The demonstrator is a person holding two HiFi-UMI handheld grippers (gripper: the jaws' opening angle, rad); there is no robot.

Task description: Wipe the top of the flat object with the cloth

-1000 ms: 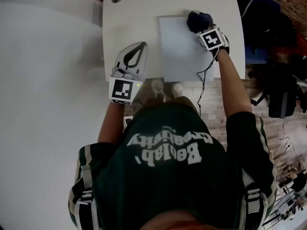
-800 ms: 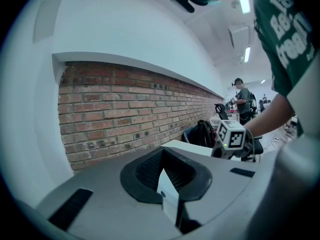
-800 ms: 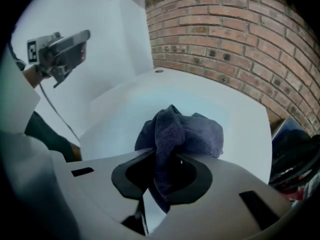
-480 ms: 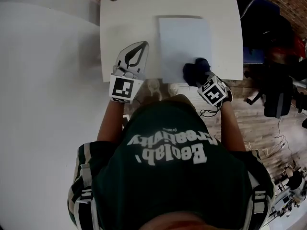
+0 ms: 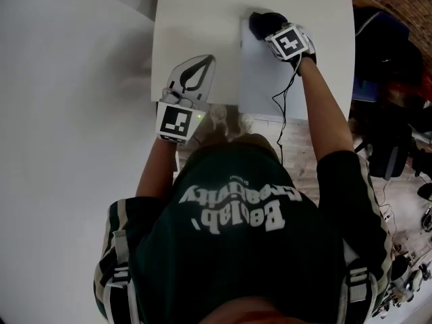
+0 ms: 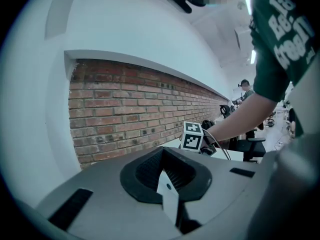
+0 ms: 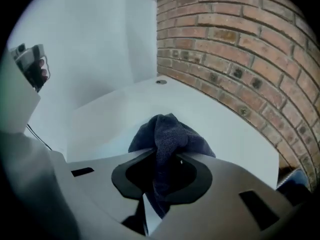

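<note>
In the head view a white table [image 5: 196, 25] stands at the top, with a pale flat sheet [image 5: 266, 79] lying on its right half. The right gripper [image 5: 275, 34] is at the sheet's far left corner, and a dark blue cloth [image 5: 263, 21] is bunched at its tip on that corner. A black cable [image 5: 279, 106] trails from this gripper back across the sheet. The left gripper [image 5: 204, 62] is over the near left part of the table, just beside the sheet and apart from it, its jaws closed together to a point. A dark green shirt [image 5: 236, 248] fills the lower part of this view.

In the left gripper view the left gripper [image 6: 168, 186] has its jaws pressed together with nothing between them. Beyond them runs a brick wall [image 6: 130, 109], and the marker cube [image 6: 192, 136] of the other gripper shows at the end of the person's outstretched arm.

In the right gripper view the right gripper [image 7: 161, 176] is clamped on the cloth [image 7: 167, 134], which sticks out past the jaws in a rumpled heap and rests on the pale surface. The sheet [image 7: 95, 129] spreads to the left of the cloth, the table [image 7: 215, 119] lies beyond it, and the brick wall [image 7: 240, 44] rises behind
</note>
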